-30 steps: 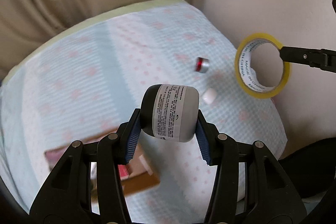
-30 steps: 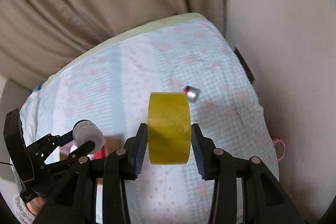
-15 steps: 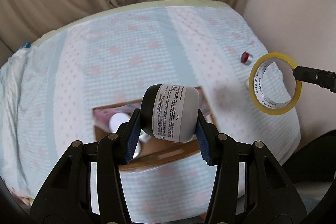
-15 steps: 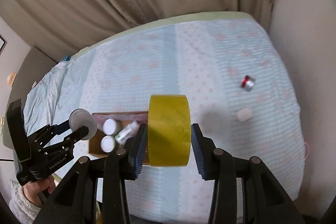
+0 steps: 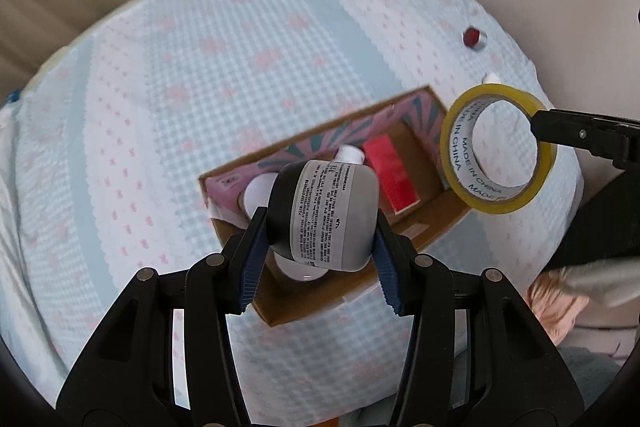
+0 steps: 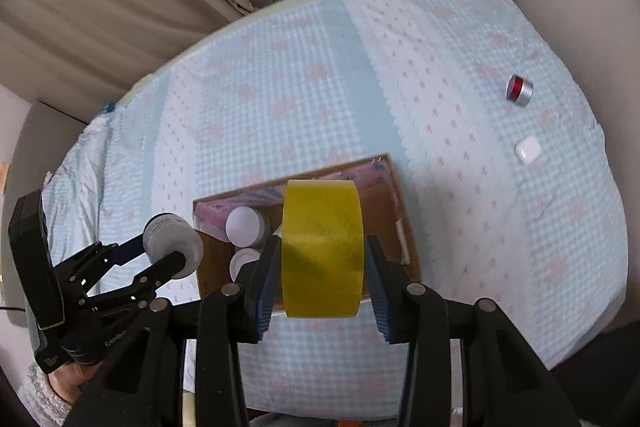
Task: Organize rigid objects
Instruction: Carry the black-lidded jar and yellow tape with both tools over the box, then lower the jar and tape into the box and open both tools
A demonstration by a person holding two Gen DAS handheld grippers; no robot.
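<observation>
The open cardboard box (image 5: 434,205) at frame centre already contains white-capped bottles (image 6: 244,225) and a red block (image 5: 390,179). Left tongs (image 5: 320,223) grasp a grey labelled bottle (image 5: 332,215); right tongs (image 6: 320,267) grasp a yellow tape roll (image 6: 322,247). Unplaced at upper right: red-and-silver cap (image 6: 519,90), small white case (image 6: 528,149).

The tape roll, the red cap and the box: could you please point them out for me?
tape roll (image 6: 322,251), right wrist view, on its yellow outer band.
red cap (image 6: 519,89), right wrist view, on its red face.
box (image 5: 436,211), left wrist view, on its near wall.

Glossy yellow tape roll (image 6: 322,251), smooth matt grey plastic bottle (image 5: 325,215) with paper label, brown cardboard box (image 5: 436,219), textured checked cloth bedcover (image 6: 320,87), matt black plastic grippers.
</observation>
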